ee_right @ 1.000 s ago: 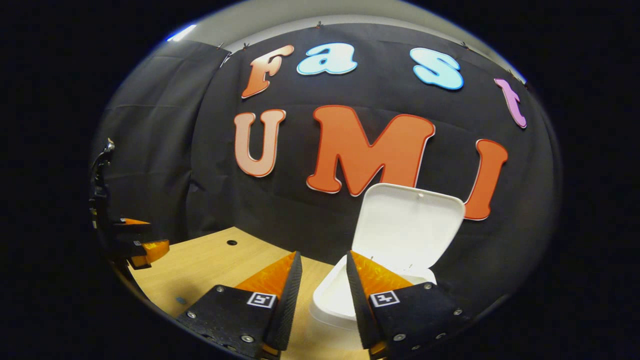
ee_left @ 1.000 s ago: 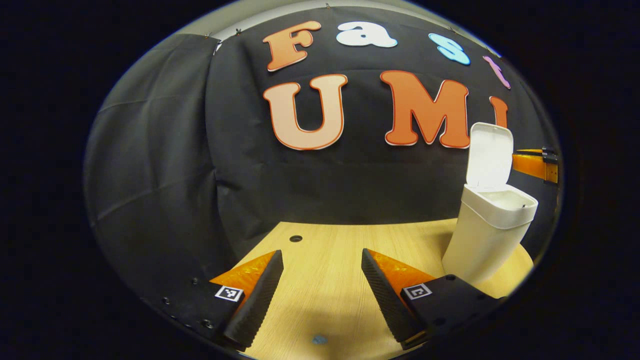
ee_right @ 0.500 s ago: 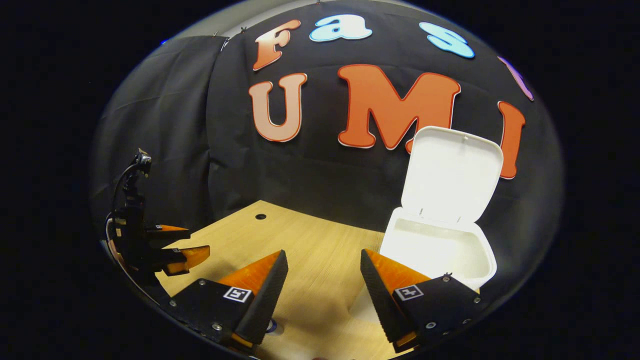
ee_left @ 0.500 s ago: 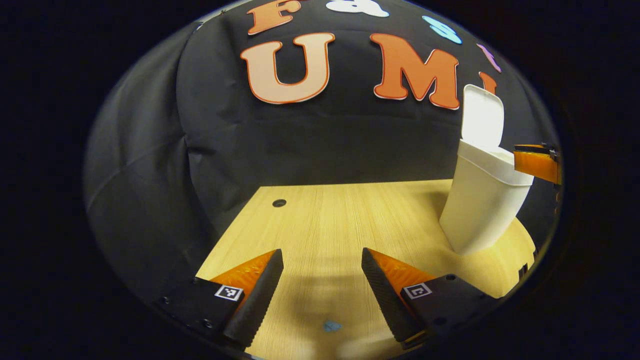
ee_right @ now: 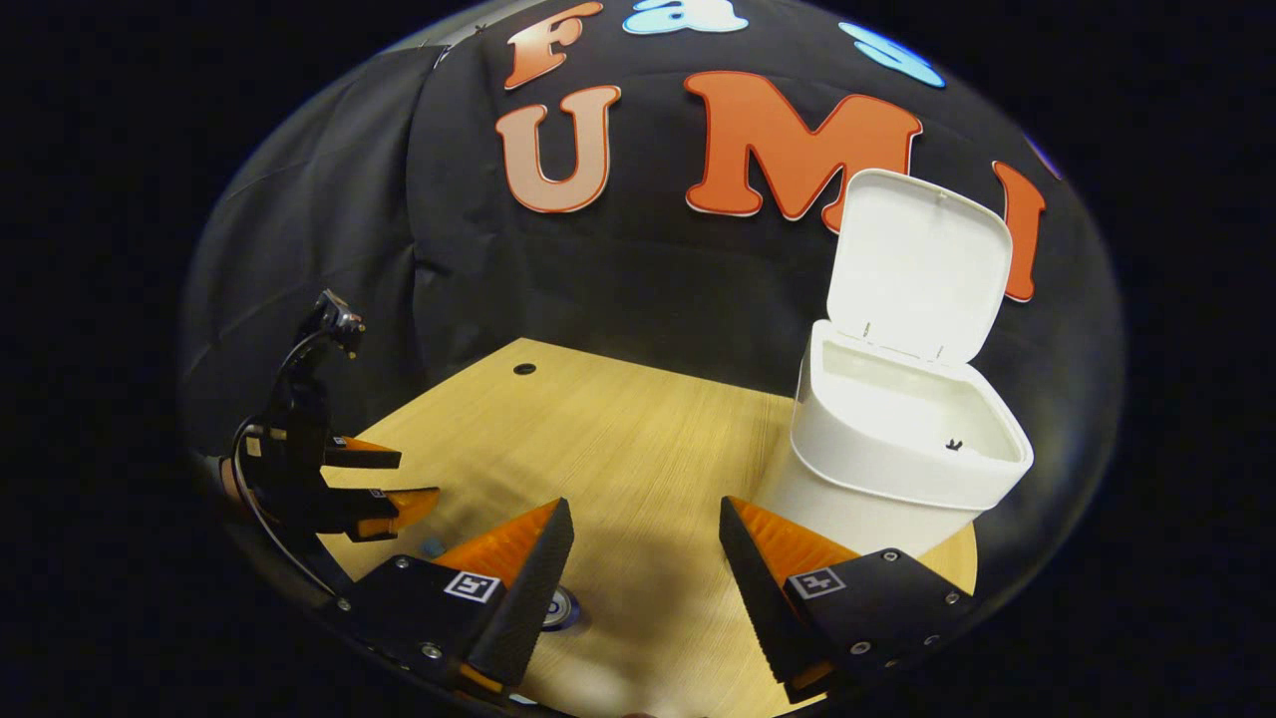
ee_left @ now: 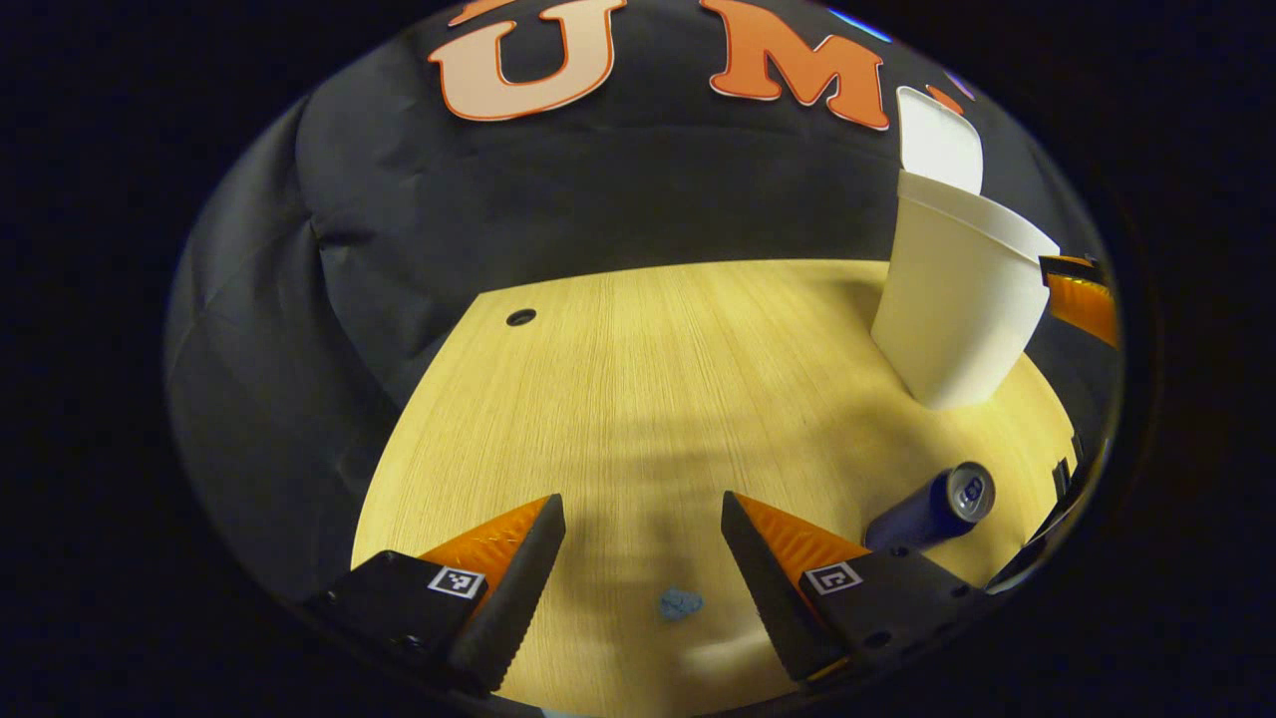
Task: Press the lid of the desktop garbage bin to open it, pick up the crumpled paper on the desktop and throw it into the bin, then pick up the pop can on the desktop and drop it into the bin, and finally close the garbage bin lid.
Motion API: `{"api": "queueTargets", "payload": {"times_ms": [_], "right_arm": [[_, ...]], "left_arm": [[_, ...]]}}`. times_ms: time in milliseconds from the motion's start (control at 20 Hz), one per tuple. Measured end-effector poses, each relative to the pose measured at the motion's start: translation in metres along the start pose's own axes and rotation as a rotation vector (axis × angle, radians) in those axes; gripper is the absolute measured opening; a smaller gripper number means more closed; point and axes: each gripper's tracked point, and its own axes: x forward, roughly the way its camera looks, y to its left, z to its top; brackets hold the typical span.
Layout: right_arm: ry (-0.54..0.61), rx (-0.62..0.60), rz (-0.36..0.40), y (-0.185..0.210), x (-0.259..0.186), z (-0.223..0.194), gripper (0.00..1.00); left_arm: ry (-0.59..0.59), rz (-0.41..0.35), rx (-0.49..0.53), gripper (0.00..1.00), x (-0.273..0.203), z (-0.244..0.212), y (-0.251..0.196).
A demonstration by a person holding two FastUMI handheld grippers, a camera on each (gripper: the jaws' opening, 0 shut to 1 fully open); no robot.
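The white bin (ee_left: 952, 304) stands at the table's far right with its lid (ee_left: 939, 140) up. A dark blue pop can (ee_left: 932, 509) lies on its side just right of my left gripper (ee_left: 643, 502), which is open and holds nothing. A small blue crumpled scrap (ee_left: 681, 603) lies on the table between its fingers. In the right gripper view the bin (ee_right: 897, 469) is close ahead on the right, its lid (ee_right: 917, 264) upright. My right gripper (ee_right: 646, 506) is open and holds nothing. The can's top (ee_right: 560, 608) peeks out beside its left finger. The left gripper (ee_right: 414, 477) hovers at the left.
The wooden table (ee_left: 648, 379) has a small round hole (ee_left: 520, 317) near its far left corner. Black cloth walls close the back and left. One right gripper finger (ee_left: 1082, 304) shows behind the bin at the right edge.
Both views have tilted down toward the table. The right gripper opened wider and drew back from the bin's mouth. The can and more of the table came into the left gripper view.
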Motion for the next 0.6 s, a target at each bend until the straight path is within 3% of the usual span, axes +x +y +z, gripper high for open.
{"api": "queueTargets", "payload": {"times_ms": [50, 100, 350, 600], "right_arm": [[0.018, -0.004, -0.005, 0.001, 0.001, -0.007, 0.90], [0.036, -0.005, -0.003, 0.004, 0.001, -0.013, 0.91], [0.086, 0.001, 0.013, 0.019, 0.003, -0.035, 0.96], [0.141, 0.022, 0.030, 0.037, 0.006, -0.062, 0.98]], "left_arm": [[0.020, -0.010, -0.004, 0.96, 0.000, -0.005, -0.001], [0.036, -0.018, -0.008, 1.00, 0.000, -0.009, -0.003], [0.128, -0.055, -0.049, 0.96, 0.012, -0.031, -0.004], [0.253, -0.097, -0.089, 1.00, 0.007, -0.049, -0.012]]}}
